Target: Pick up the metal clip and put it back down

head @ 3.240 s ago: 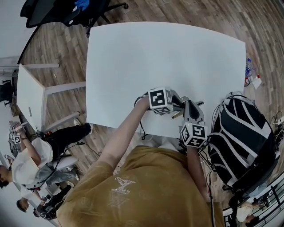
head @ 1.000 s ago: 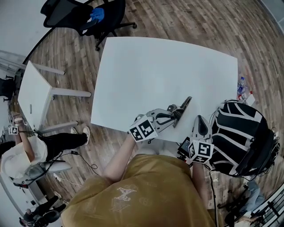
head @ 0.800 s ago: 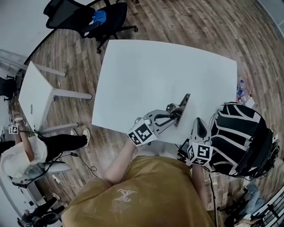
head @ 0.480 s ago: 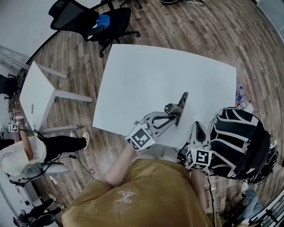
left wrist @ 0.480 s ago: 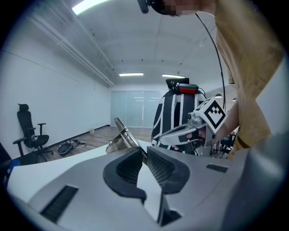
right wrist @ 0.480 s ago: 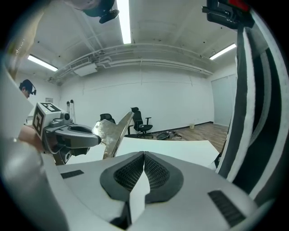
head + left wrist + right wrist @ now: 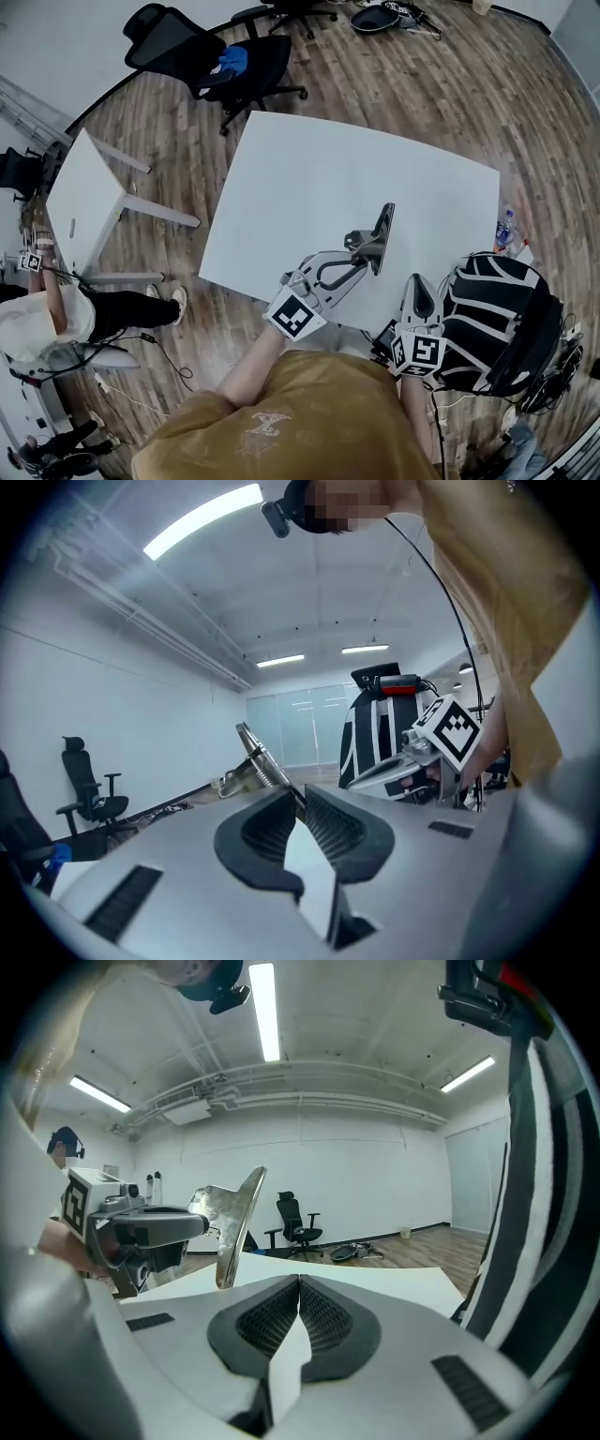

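Grips the metal clip (image 7: 382,232) in the left gripper (image 7: 360,255), jaws nearly together and pressed on the clip's spring end. Holds it up over the near edge of the white table (image 7: 328,159), long flat plate standing on edge and running away from the person. Seen from the left gripper view, shows the clip sticking up and to the left from between the ribbed pads (image 7: 267,822), tilted, with the ceiling lights behind it. Seen from the right gripper view, shows the same shiny plate nearly upright to the left of centre, clamped at the tip of the other tool, above the tabletop.

Keeps the right gripper (image 7: 419,279) at the table's near edge, just right of the clip and apart from it. Jaws together there, pads meeting along a thin line, nothing between them.

Beside the table on the right, a black backpack with white stripes (image 7: 502,309), with a water bottle (image 7: 505,229) on the wooden floor (image 7: 441,84) beyond it. Past the far corner, a black office chair (image 7: 211,61) with something blue on its seat. To the left, a smaller white table (image 7: 84,202) and a seated person (image 7: 42,323).
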### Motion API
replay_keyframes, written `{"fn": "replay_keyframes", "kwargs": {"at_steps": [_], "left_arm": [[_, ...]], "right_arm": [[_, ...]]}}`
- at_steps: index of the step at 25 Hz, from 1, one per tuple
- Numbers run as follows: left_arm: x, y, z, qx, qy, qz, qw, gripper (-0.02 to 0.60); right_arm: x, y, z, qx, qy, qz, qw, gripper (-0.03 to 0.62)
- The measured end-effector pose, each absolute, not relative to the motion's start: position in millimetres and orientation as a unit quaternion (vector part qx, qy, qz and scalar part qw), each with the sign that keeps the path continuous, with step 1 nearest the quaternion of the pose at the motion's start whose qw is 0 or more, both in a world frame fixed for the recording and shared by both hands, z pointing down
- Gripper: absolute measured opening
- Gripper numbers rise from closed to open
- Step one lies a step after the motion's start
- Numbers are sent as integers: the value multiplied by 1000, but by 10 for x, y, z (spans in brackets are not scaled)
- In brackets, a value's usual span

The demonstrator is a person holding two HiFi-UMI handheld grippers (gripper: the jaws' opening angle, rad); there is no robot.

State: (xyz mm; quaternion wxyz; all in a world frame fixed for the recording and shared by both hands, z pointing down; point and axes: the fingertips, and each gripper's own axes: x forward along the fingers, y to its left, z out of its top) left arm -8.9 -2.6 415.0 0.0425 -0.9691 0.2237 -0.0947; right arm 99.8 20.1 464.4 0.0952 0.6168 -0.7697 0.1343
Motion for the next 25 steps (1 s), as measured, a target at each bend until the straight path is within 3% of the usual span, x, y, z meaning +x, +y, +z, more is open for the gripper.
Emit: {"fn": "replay_keyframes", "kwargs": {"at_steps": [25], "left_arm": [[-176, 12, 3671, -956, 272, -47, 101, 37]], "right_arm": [[901, 173, 4449, 609, -780, 116, 84, 9]]}}
